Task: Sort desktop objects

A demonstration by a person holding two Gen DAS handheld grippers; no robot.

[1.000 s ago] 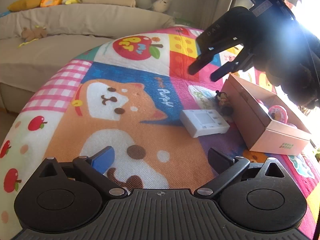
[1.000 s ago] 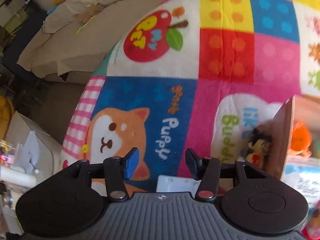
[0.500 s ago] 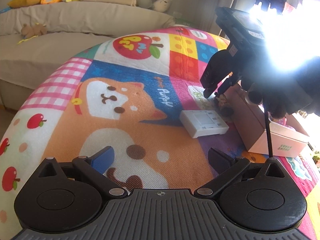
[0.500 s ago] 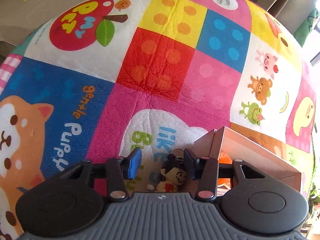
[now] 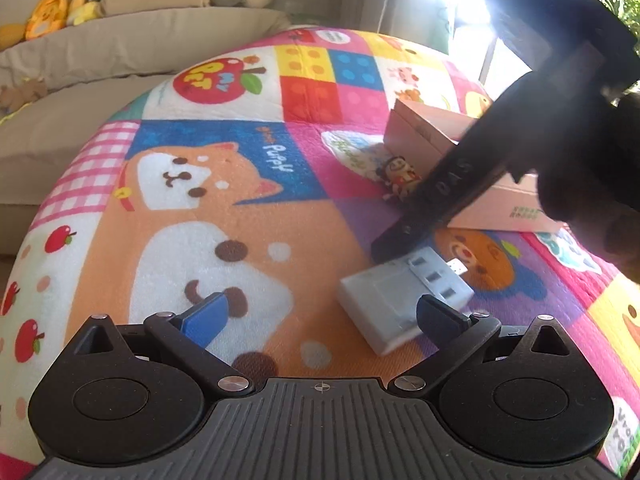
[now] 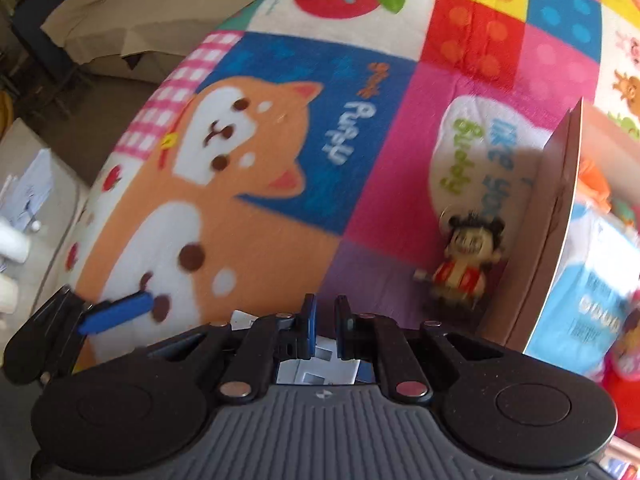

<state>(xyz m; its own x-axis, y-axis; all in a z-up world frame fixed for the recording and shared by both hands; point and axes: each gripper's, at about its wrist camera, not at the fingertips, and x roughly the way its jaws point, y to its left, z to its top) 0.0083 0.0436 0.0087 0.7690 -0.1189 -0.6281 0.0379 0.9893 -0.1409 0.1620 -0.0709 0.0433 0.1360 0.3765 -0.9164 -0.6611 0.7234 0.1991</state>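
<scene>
Step in hand: grabbing the flat white rectangular plastic device (image 5: 404, 300), which lies on the colourful cartoon-print play mat (image 5: 240, 208), in front of the open pink cardboard box (image 5: 424, 128).

Right gripper (image 6: 323, 330) points steeply down with its jaws drawn almost together; the white device shows directly beneath and between its fingertips, so it looks pinched at an edge, though the wrist view is blurred and the contact itself is hard to confirm. In the left wrist view its black finger comes down at the device's far edge.

Left gripper (image 5: 320, 318) hangs wide apart and empty, low over the mat, its right finger just in front of the device.

A small dark-haired figurine in red (image 6: 464, 264) lies on the mat against the box wall, not yet sorted.

Next move, as a judgement: lift the device clear and carry it over the box rim without clipping the figurine or the wall, then go back for the figurine.
</scene>
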